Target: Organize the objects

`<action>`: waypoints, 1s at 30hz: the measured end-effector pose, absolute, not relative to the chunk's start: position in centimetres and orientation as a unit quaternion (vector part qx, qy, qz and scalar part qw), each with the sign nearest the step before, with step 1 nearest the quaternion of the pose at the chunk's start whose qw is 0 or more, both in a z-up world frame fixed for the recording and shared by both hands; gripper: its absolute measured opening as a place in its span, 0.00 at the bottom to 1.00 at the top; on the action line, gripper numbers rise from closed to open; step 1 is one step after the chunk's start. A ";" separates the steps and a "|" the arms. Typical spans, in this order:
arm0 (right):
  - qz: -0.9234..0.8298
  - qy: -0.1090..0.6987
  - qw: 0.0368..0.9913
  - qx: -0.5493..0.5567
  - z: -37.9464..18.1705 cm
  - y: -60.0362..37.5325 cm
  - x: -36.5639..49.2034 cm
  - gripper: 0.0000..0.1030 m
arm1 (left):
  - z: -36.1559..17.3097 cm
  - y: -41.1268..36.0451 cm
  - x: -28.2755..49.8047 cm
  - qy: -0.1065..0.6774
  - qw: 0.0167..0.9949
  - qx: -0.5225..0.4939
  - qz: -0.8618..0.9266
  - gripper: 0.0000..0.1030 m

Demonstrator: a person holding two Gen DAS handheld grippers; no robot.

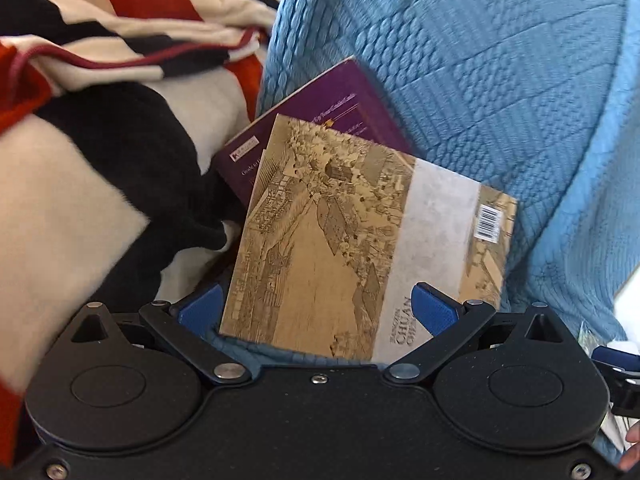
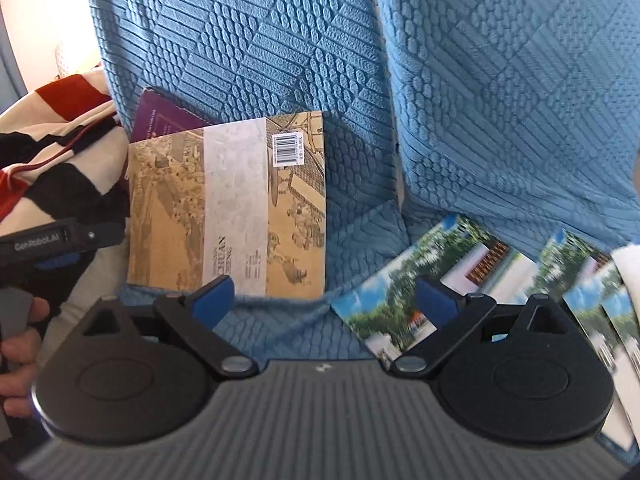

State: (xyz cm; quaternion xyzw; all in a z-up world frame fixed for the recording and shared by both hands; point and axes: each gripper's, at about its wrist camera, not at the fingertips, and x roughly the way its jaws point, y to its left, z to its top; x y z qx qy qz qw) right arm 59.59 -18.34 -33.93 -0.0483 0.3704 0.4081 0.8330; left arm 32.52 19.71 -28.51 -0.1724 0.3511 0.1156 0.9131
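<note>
Both fingers wide open, L [image 1: 318, 308] straddling tan book [image 1: 352, 240] edge, R [image 2: 325, 300] over bare blue cover [image 2: 280, 40]

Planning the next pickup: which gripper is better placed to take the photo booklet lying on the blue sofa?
Right. The right gripper is open with the photo booklet between its fingers; the left gripper faces the tan book.

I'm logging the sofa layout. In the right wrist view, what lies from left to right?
Striped red, cream and black blanket → tan book with an old painted scene and barcode → glossy photo booklet of trees and a building → more such booklets at the right edge.
</note>
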 end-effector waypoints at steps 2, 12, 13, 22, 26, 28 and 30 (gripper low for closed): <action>0.415 0.375 0.828 -0.046 -34.3 -17.4 60.3 0.96 | -29.0 20.1 33.9 0.360 0.910 -0.170 0.115 0.98; 0.436 0.408 0.801 -0.038 -37.4 -13.0 63.7 0.96 | -32.1 21.5 38.7 0.409 0.894 -0.135 0.125 0.98; 0.434 0.409 0.802 -0.040 -37.7 -12.7 63.9 0.96 | -32.3 21.7 38.9 0.411 0.893 -0.134 0.128 0.98; 0.435 0.424 0.794 -0.026 -39.5 -10.7 65.9 0.96 | -33.6 22.2 41.0 0.430 0.885 -0.140 0.116 1.00; 0.440 0.425 0.790 -0.026 -40.0 -10.1 66.4 0.96 | -33.8 23.0 41.4 0.426 0.881 -0.168 0.120 1.00; 0.444 0.428 0.787 -0.020 -40.3 -9.9 66.7 0.96 | -34.0 23.3 41.5 0.428 0.879 -0.179 0.111 1.00; 0.444 0.436 0.782 -0.010 -40.6 -9.7 67.1 0.96 | -34.1 23.6 41.7 0.429 0.877 -0.187 0.105 1.00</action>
